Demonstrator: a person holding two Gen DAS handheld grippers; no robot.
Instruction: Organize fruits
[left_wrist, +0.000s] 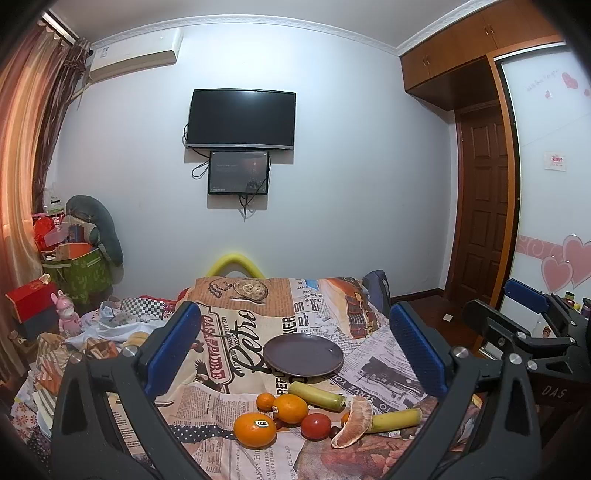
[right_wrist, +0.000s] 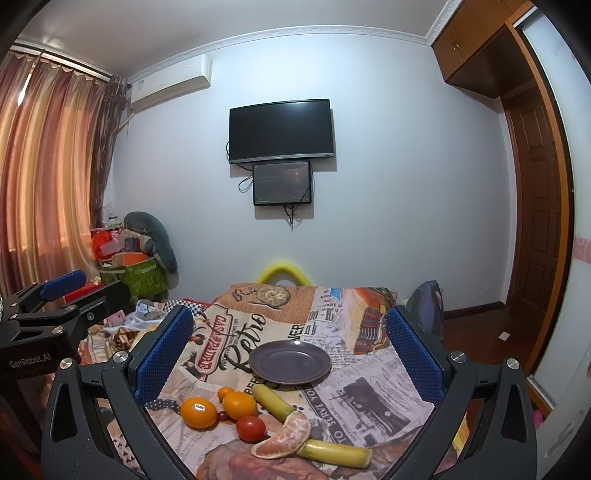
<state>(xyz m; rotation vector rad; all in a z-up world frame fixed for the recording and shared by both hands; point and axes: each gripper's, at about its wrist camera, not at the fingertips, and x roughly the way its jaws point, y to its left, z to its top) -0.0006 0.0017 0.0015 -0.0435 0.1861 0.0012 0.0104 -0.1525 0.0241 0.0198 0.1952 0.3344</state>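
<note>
Left wrist: both grippers open, fruit pile (left_wrist: 295, 413) nr plate (left_wrist: 303, 355)

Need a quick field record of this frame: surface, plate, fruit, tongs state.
surface: table under a newspaper-print cloth
plate: dark plate, nothing on it, beyond the fruit
fruit: stickered orange, second orange, small orange, tomato, peeled citrus segment, two bananas
fruit location: all on the cloth, none on the plate
left tongs: open, holding nothing
right tongs: open, holding nothing
progress: not started
</note>
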